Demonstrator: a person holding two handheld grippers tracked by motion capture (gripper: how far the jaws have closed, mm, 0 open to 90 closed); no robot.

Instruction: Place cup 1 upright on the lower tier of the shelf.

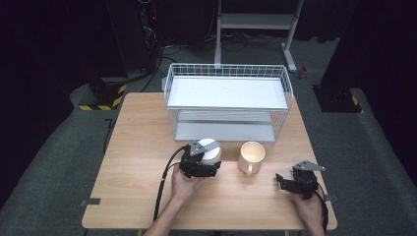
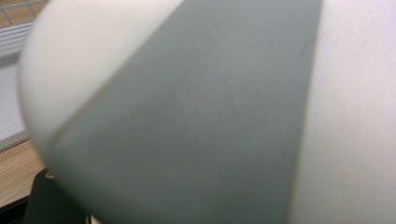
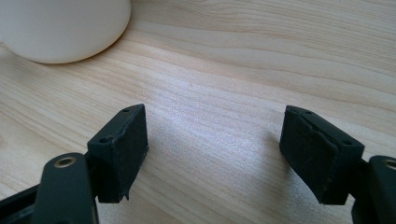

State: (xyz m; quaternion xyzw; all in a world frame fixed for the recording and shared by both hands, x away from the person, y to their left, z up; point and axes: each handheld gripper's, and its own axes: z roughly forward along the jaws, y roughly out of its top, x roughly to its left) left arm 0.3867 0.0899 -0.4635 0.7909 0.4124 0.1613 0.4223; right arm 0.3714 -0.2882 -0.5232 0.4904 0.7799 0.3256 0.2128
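Left gripper, held in the person's left hand, sits at the middle of the wooden table, pressed up against a white-and-grey cylindrical container. High view: the gripper's body and grey three-cornered plate cover the container's near side, so jaw position is hidden. Left gripper view: the container's white wall and grey band are blurred and very close to the lens; one dark jaw corner shows at bottom left. Whether the jaws are clamped on the container or merely around it: cannot tell.

Right gripper, in the right hand, lies low near the table's front right corner. Right gripper view: its two black pads stand wide apart over bare wood grain, nothing between them.

Cream mug stands upright just right of the container, apart from it, handle toward the person. Its rounded base shows at top left of the right gripper view, well clear of the jaws.

White wire two-tier rack stands at the far side of the table, behind container and mug. Black cable trails from the left gripper toward the table's front edge.
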